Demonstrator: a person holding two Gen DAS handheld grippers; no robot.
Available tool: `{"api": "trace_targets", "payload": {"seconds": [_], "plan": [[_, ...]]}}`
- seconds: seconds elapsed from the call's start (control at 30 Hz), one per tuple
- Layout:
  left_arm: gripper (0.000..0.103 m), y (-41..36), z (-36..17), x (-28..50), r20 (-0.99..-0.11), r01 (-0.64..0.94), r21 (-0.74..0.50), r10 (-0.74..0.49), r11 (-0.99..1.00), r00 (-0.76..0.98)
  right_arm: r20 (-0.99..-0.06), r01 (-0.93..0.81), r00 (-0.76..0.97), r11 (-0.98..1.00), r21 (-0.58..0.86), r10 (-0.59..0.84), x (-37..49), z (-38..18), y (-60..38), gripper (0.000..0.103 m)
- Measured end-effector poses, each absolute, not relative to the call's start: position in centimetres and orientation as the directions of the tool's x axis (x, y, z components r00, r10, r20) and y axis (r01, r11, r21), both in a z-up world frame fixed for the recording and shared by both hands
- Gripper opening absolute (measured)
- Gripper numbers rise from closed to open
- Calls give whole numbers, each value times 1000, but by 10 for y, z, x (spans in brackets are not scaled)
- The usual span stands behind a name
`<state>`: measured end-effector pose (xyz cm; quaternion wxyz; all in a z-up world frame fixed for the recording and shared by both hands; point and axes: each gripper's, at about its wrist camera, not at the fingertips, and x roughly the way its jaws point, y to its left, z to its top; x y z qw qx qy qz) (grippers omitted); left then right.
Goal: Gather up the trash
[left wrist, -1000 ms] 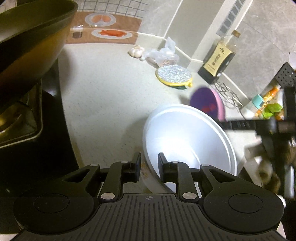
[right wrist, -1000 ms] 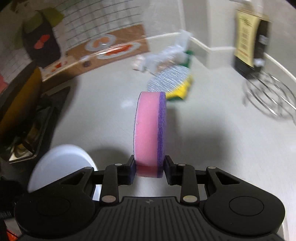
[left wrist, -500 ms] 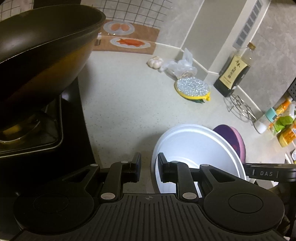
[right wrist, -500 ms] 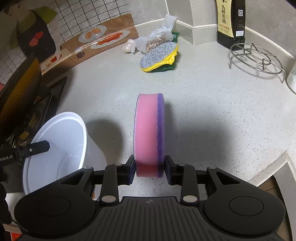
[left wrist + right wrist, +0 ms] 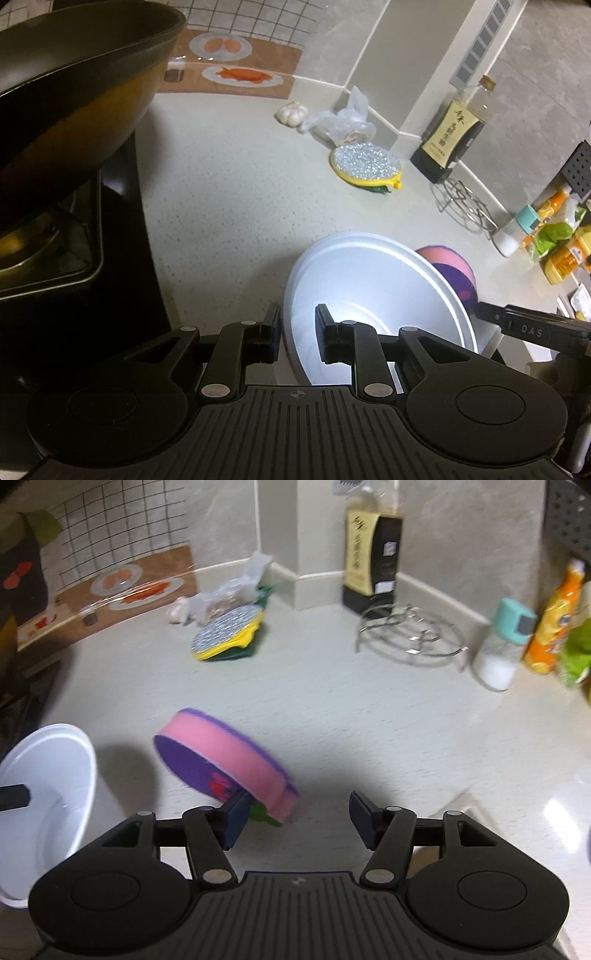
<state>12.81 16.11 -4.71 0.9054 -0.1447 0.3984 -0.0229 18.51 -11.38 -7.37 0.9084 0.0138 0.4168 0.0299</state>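
My left gripper [image 5: 295,334] is shut on the rim of a white plastic bowl [image 5: 373,291] and holds it tilted over the counter. The bowl also shows at the left of the right wrist view [image 5: 48,775]. My right gripper [image 5: 295,821] is open. A round pink and purple sponge [image 5: 225,760] lies tilted just ahead of its left finger, blurred, free of the jaws. The sponge shows behind the bowl in the left wrist view [image 5: 454,266]. A crumpled plastic bag [image 5: 343,122] and a garlic bulb [image 5: 291,112] lie at the back by the wall.
A black wok [image 5: 74,99] sits on the stove at left. A glittery yellow scrubber [image 5: 364,168], a soy sauce bottle [image 5: 454,136], a wire trivet [image 5: 410,635], a salt jar [image 5: 502,653] and orange bottles [image 5: 550,627] line the back and right.
My right gripper has opened and let go of the pink sponge, which has tipped over to the left. My left gripper still holds the bowl, shifted a little.
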Motion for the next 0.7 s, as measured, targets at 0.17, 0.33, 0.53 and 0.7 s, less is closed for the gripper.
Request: {"api": "trace_targets", "payload": {"seconds": [0.17,0.33,0.53,0.7], "plan": [[22,160,-48,129,-723,-72,-272,-154,960,673,-713,-58,701,997,-46,8,175,-69,-109,67],[22,159,-49,128,-727,-72,-265,-150,962,670,-654,-134,755,988,-80,49,165,-60,-99,69],[22,163,-47,126,-726,-90,-262,-135,961,674,-633,-217,765,973,-74,122,174,-54,-84,71],[22,167,-47,125,-729,-103,-258,-124,961,674,-683,-237,713,971,-21,160,185,-70,-74,71]]}}
